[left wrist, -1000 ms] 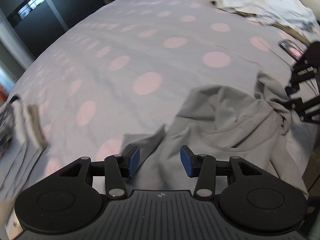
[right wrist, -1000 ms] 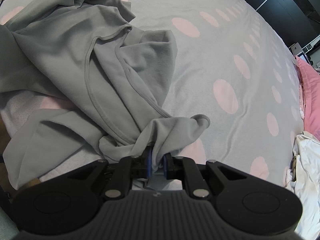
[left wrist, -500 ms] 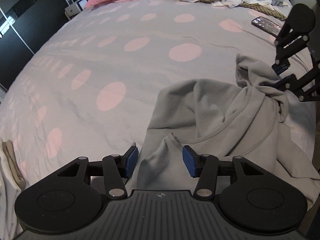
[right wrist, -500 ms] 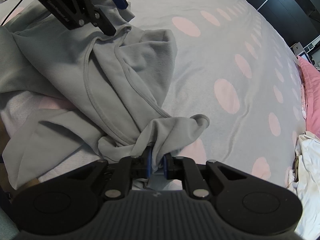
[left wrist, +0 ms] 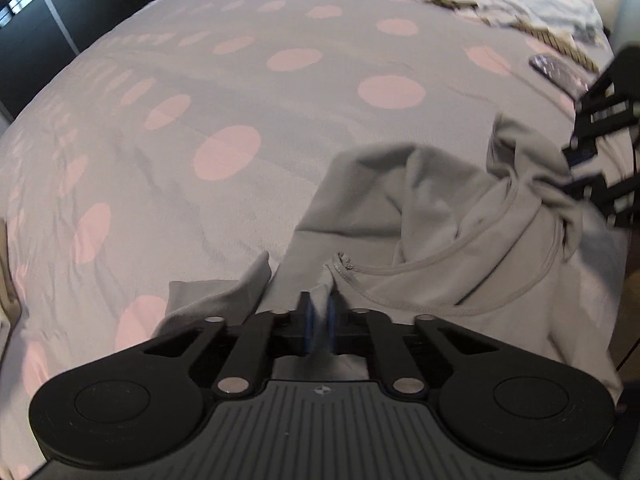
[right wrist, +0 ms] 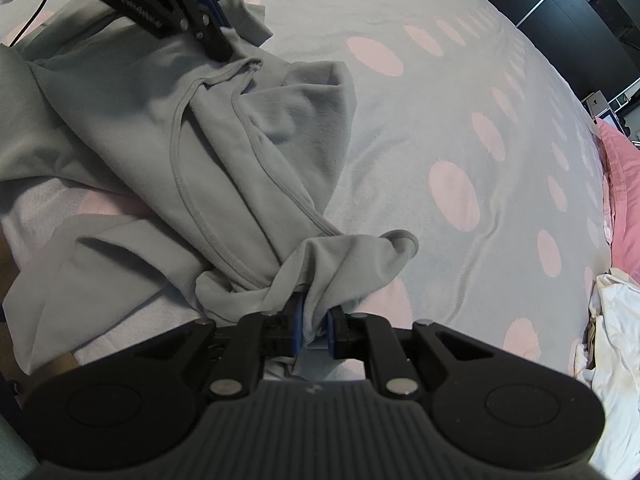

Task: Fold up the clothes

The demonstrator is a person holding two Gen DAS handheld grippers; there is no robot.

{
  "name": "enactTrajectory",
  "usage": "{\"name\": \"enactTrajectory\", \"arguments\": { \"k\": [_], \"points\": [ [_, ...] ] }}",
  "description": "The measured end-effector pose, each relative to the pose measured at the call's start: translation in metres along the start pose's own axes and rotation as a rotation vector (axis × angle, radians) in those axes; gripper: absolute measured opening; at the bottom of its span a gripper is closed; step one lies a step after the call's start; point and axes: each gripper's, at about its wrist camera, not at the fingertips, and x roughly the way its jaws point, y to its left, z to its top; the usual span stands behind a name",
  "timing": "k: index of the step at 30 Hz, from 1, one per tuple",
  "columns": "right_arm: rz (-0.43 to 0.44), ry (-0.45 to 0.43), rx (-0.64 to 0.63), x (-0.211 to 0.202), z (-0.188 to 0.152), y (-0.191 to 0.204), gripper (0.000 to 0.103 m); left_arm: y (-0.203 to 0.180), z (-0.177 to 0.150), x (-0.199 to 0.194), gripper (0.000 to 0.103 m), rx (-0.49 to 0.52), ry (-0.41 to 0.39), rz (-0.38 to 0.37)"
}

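Both hand-held grippers, left [left wrist: 319, 322] and right [right wrist: 313, 322], pinch the soft, limp grey top [right wrist: 248, 152] near its neckline seam; it sags, bunched, on the bed [left wrist: 240, 92].

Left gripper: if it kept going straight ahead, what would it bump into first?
The left gripper is already shut on the grey top, so it would push further into that cloth, then probably slide onto the spotted bedcover.

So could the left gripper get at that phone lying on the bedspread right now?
Probably not: the left gripper is shut on the grey garment, and the phone lies far off, past the right gripper.
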Motion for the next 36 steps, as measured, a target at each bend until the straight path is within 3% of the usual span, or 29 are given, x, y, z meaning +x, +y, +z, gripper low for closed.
{"name": "enactTrajectory", "arguments": {
  "k": [3, 8, 12, 17, 24, 31, 36],
  "points": [
    [-0.008, 0.003, 0.016, -0.001, 0.002, -0.003, 0.021, 0.003, 0.004, -0.015, 0.003, -0.049, -0.037, 0.027],
    [-0.054, -0.013, 0.105, -0.005, 0.003, -0.017, 0.021, 0.019, 0.01, -0.054, 0.003, -0.175, -0.148, 0.085],
    [-0.15, -0.064, 0.178, -0.014, 0.005, -0.031, 0.011, 0.03, 0.018, -0.083, 0.002, -0.252, -0.242, 0.156],
    [-0.235, -0.171, 0.27, -0.041, 0.009, -0.049, 0.009, 0.04, 0.017, -0.123, 0.002, -0.337, -0.363, 0.241],
    [-0.315, -0.324, 0.314, -0.091, 0.018, -0.066, 0.008, 0.054, 0.007, -0.184, 0.002, -0.386, -0.47, 0.35],
    [-0.416, -0.505, 0.294, -0.159, 0.04, -0.081, 0.007, 0.069, -0.002, -0.253, 0.002, -0.429, -0.581, 0.459],
    [-0.484, -0.647, 0.268, -0.223, 0.064, -0.095, 0.007, 0.067, 0.003, -0.319, 0.002, -0.407, -0.732, 0.543]
  ]
}}
